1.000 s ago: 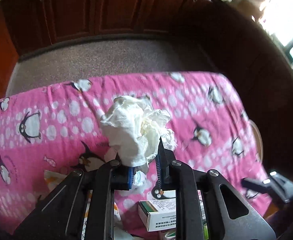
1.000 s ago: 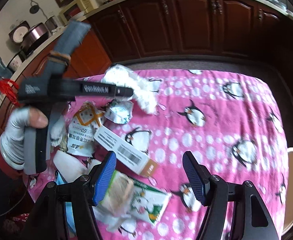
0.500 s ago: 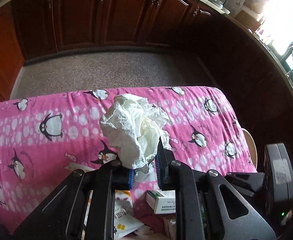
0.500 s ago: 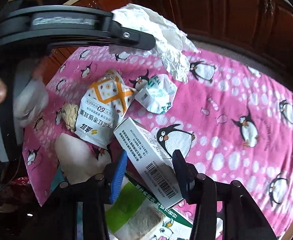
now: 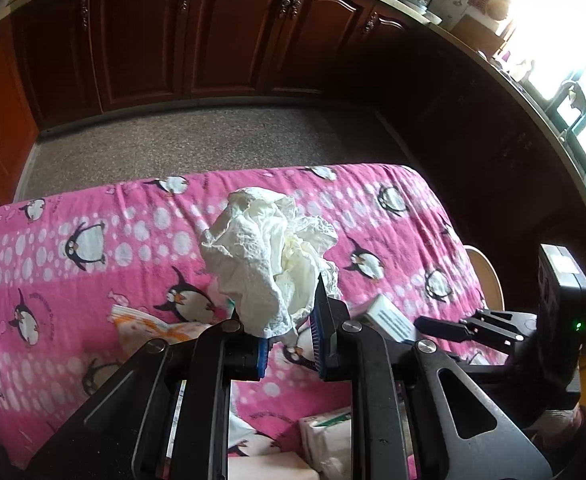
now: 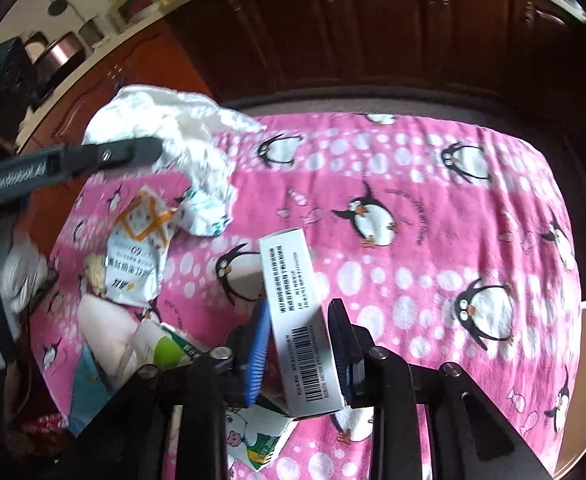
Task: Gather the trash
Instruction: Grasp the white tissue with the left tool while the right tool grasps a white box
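So the left gripper (image 5: 291, 334) has its jaws pinched on a big crumpled wad of white tissue (image 5: 269, 256), which is held up off the pink penguin tablecloth (image 5: 93, 280). From the right wrist view the same wad (image 6: 181, 136) hangs at the far left of the table, with the left gripper's finger lying across it.

The right gripper (image 6: 299, 350) has its blue-padded jaws on either side of a white cardboard box (image 6: 299, 312) with a barcode on the near end. The pads look like they're touching both sides of it, and the box tilts with its far end raised over the cloth. In the left wrist view that box (image 5: 389, 318) peeks out just right of the left gripper, next to the right gripper's fingertips.

The rest of the trash sits on the left side of the table: a white-and-orange snack wrapper (image 6: 137, 256), a small crumpled white-and-green wrapper (image 6: 207, 216) touching the bottom of the tissue, and a green-and-white packet (image 6: 173, 350) at the near edge. Dark wooden cabinets (image 5: 213, 40) run along the far side of the room.
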### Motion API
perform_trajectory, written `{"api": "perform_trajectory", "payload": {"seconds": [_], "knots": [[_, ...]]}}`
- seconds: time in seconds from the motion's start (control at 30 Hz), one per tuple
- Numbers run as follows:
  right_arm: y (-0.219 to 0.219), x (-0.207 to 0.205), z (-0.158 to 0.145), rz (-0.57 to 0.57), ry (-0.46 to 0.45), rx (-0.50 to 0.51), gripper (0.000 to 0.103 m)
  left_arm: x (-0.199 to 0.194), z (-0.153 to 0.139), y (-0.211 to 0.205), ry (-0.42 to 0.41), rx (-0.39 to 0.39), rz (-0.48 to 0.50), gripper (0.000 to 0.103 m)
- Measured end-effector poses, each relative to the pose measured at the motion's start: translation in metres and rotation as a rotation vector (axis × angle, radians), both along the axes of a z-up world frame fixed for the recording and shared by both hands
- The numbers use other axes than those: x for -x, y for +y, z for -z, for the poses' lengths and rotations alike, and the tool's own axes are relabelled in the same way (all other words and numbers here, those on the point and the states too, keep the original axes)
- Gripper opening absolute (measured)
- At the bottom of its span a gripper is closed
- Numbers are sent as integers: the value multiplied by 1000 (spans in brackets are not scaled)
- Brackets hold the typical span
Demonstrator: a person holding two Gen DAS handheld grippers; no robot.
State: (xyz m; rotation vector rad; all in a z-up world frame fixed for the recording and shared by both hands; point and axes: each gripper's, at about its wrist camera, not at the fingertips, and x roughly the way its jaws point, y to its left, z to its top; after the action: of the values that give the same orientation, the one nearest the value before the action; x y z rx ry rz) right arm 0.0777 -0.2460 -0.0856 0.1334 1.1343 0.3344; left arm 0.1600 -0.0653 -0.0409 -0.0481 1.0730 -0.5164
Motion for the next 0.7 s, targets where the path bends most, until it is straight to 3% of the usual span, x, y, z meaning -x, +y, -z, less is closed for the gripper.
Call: {"api": "perform_trajectory", "payload": {"seconds": [0.1, 0.17, 0.23, 0.4, 0.7], "knots": [[14, 4, 5, -33, 4, 32, 38, 7, -3, -5, -6, -6, 14, 15], [20, 3, 11, -12, 2, 35, 30, 11, -7, -8, -13, -15, 20, 15], [10, 8, 10, 27, -9, -10, 29, 15, -10, -9, -20, -15, 23, 15], [-18, 33, -22, 94, -93, -68, 27, 30, -25, -13, -41, 0, 47, 15], [-74, 84, -59, 229, -174, -62, 27, 75, -54, -52, -81, 44, 158, 15]]}}
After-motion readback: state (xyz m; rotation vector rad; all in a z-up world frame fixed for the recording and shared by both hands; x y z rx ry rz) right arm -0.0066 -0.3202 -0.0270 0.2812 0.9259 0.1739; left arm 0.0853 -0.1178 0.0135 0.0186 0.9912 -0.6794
